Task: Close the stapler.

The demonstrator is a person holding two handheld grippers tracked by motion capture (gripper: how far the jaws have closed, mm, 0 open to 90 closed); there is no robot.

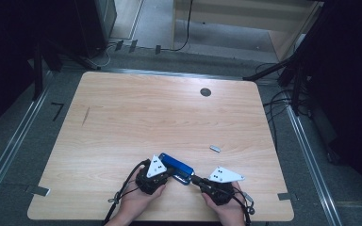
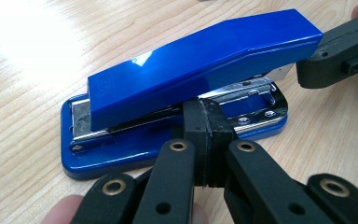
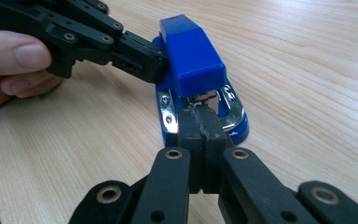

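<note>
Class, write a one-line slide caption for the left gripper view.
Shut left gripper pressed against the side of a blue stapler on a wooden table.

Blue stapler (image 2: 177,79) flat on table

Stapler (image 2: 200,60) glossy blue, chrome inner metal; tool (image 2: 208,140) black, brass rivets; table (image 1: 146,113) pale wood grain.

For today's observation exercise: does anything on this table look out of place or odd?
Yes: a small grey metal piece lies loose on the table, apart from the blue stapler, which sits at a slant. The left gripper and right gripper, both shut, press against it.
</note>
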